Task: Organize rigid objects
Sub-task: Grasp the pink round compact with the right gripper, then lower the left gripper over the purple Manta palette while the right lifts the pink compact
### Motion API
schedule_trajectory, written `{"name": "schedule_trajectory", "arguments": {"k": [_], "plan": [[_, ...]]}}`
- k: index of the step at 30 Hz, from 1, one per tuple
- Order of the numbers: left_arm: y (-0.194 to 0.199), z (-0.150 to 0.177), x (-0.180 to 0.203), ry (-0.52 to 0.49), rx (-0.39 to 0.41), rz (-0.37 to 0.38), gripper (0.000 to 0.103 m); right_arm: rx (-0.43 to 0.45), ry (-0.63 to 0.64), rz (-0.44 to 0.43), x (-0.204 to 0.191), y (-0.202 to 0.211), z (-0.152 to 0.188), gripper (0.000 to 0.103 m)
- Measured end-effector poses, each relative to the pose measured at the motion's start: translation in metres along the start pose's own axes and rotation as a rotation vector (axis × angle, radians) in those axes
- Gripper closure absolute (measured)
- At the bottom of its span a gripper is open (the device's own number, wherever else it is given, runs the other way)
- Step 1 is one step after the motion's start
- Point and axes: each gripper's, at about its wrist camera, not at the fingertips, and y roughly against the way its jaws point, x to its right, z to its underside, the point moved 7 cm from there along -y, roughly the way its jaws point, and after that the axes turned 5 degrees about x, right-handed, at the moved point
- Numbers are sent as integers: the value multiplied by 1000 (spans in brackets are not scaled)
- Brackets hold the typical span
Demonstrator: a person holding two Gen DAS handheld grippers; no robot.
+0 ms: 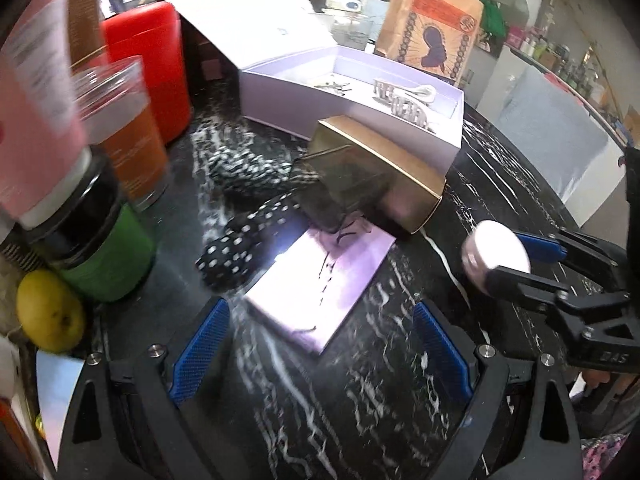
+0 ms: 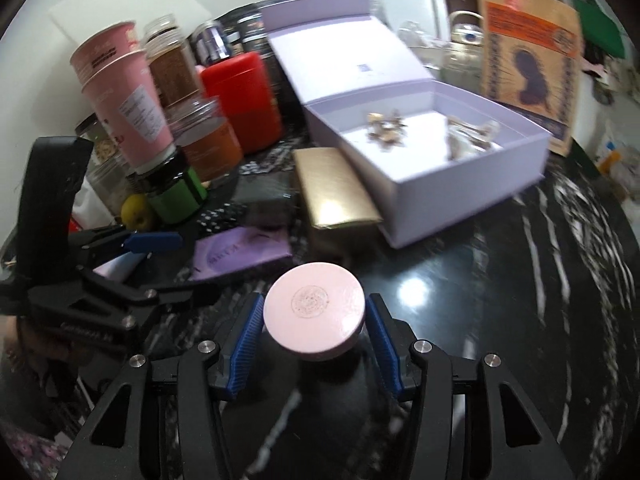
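My right gripper (image 2: 314, 300) is shut on a round pale pink case (image 2: 314, 316), one blue pad on each side of it, held just above the black marble table (image 2: 500, 300). In the left wrist view the same case (image 1: 494, 256) shows at the right, between the right gripper's (image 1: 504, 258) fingers. My left gripper (image 1: 320, 308) is open over a flat lilac card box (image 1: 320, 280), which it does not touch. Beyond that lie a gold box (image 1: 384, 168) and an open lilac gift box (image 1: 360, 120) holding hair clips and pins.
Crowding the left side are a red canister (image 2: 248, 100), stacked pink cups (image 2: 124, 100), several jars, a green-labelled jar (image 1: 108, 256) and a yellow fruit (image 1: 48, 312). A black dotted cloth (image 1: 236, 248) lies by the card box. Behind the gift box stands a brown paper bag (image 2: 528, 60).
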Motion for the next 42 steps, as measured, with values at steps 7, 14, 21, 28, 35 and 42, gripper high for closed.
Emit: {"name": "schedule_trajectory", "arguments": {"k": [7,14,21,28,35,42], "plan": [[-15,-8,5,-35,5,-23,9,18,-61,45,24,19,9,52],[-27,-10,5,-63,-13,-52,9,23,-86,45,31,23,13,52],[-34,-10,5,-4,-60,-80,9,28,-86,38,30,25,14,52],[-38,-12,11,63,-71,-130,9,27,-91,46,33,28,16,51],[-44,-15,14,73,-60,-187,5,23,-107,52,38,29,18,51],[-32,-13,12,59,-1,-151,31,26,-114,60,41,30,19,51]]}}
